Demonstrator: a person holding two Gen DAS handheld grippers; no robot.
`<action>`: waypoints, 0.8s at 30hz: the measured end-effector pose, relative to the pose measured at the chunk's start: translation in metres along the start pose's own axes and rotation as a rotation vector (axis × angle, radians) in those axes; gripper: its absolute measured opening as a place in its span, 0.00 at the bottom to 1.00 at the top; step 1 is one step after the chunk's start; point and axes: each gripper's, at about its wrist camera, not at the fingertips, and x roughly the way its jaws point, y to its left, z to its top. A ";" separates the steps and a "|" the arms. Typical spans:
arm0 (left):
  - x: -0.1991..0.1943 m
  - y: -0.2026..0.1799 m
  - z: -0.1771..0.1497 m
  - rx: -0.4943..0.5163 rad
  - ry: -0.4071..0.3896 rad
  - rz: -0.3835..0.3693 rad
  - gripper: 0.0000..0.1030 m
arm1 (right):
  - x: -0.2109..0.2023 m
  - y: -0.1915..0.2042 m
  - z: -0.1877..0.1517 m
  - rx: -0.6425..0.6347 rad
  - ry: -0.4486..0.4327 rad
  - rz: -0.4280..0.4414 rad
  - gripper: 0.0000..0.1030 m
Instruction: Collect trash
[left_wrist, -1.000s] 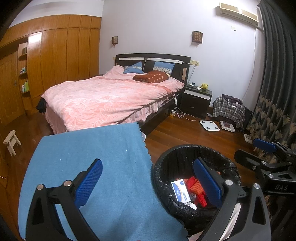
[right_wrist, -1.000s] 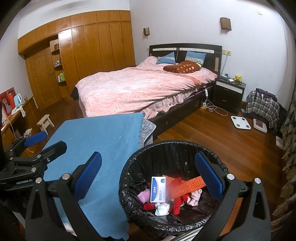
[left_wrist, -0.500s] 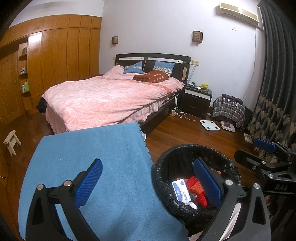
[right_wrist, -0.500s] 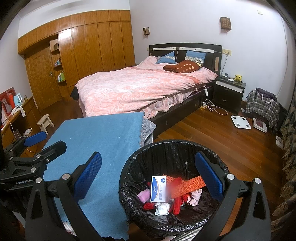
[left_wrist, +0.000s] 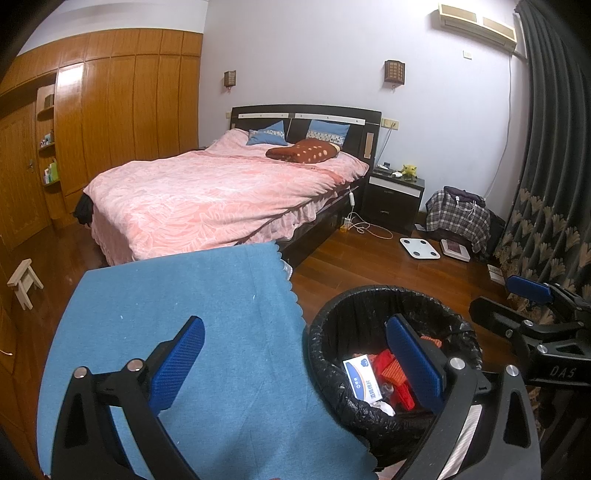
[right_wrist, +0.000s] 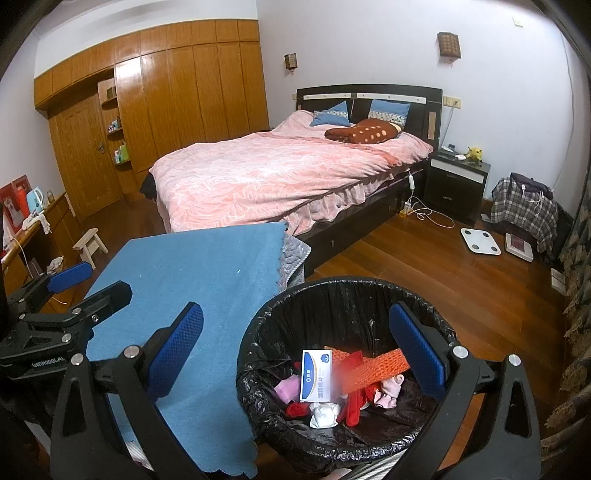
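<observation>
A bin lined with a black bag (right_wrist: 343, 295) (left_wrist: 325, 354) stands on the wood floor beside a table under a blue cloth (left_wrist: 177, 314) (right_wrist: 199, 269). Inside lie a white and blue carton (right_wrist: 316, 374) (left_wrist: 362, 376), an orange mesh net (right_wrist: 373, 367), red scraps (left_wrist: 397, 376) and crumpled tissue (right_wrist: 325, 413). My left gripper (left_wrist: 295, 356) is open and empty, one finger over the cloth, the other over the bin. My right gripper (right_wrist: 295, 350) is open and empty over the bin's near rim. Each gripper shows in the other's view: right gripper (left_wrist: 532, 306), left gripper (right_wrist: 79, 286).
A bed with a pink cover (left_wrist: 221, 195) fills the room's middle, a dark nightstand (left_wrist: 395, 199) beside it. A white scale (left_wrist: 419, 248), a checked bag (left_wrist: 458, 218) and dark curtains (left_wrist: 546, 184) are at the right. A small stool (left_wrist: 24, 280) stands left.
</observation>
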 end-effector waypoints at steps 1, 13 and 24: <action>0.000 0.000 0.000 0.001 -0.001 0.000 0.94 | 0.000 0.000 0.000 0.000 0.001 -0.001 0.95; 0.000 0.000 0.001 0.000 0.002 0.000 0.94 | 0.000 0.003 -0.002 0.001 0.003 -0.001 0.95; -0.001 0.000 0.001 0.001 0.001 -0.001 0.94 | 0.001 0.002 -0.002 0.002 0.005 -0.001 0.95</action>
